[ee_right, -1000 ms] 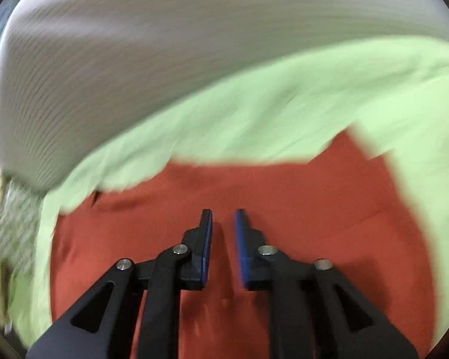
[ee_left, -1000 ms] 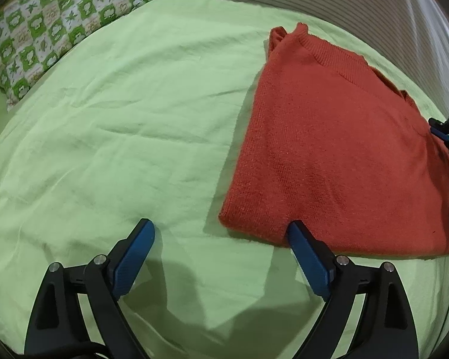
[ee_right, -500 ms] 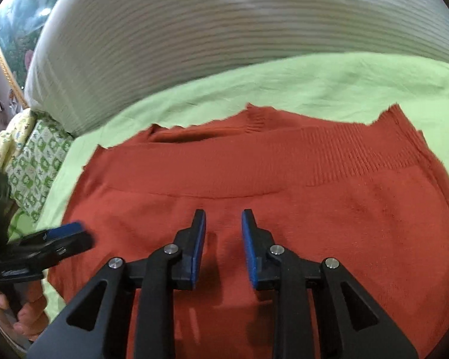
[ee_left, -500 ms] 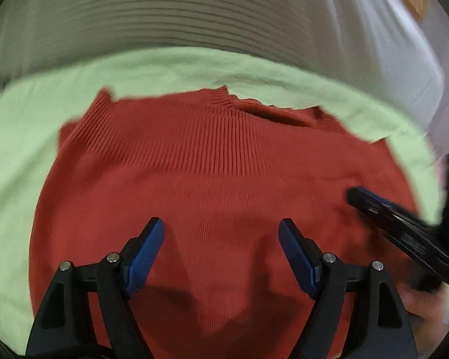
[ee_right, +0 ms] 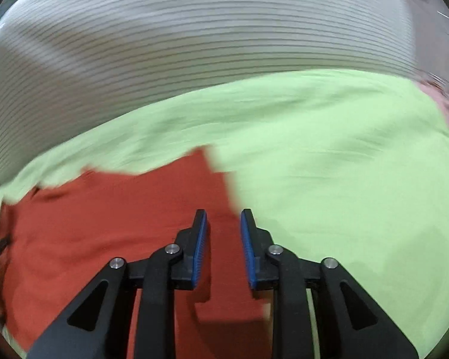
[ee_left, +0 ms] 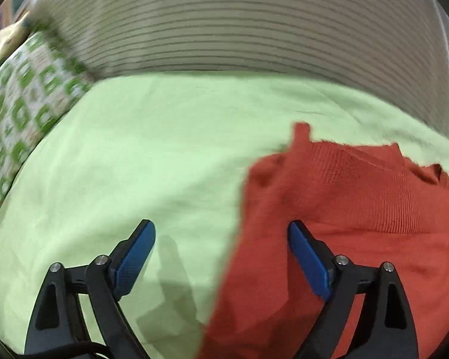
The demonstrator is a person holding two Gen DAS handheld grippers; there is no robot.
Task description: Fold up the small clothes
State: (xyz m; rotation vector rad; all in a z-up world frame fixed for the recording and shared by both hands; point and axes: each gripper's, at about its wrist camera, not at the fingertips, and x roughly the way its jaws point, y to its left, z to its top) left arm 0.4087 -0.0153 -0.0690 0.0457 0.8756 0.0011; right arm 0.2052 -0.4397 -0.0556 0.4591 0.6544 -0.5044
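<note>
A folded rust-red knitted sweater [ee_left: 359, 218] lies on the light green bed sheet [ee_left: 140, 149]. In the left wrist view my left gripper [ee_left: 221, 230] is open and empty, straddling the sweater's left edge, its right finger over the knit and its left finger over the sheet. In the right wrist view the sweater [ee_right: 104, 224] fills the lower left. My right gripper [ee_right: 223, 218] is open with a narrow gap and empty, held over the sweater's right edge.
A grey striped cushion or headboard [ee_left: 239, 24] runs along the far side of the bed. A green-and-white patterned pillow [ee_left: 24, 80] lies at the far left. Green sheet [ee_right: 359, 194] extends to the right of the sweater.
Both grippers have swung outward. The left one moved from over the sweater's middle to its left edge, the right one to its right edge and opened slightly. The views are motion-blurred.
</note>
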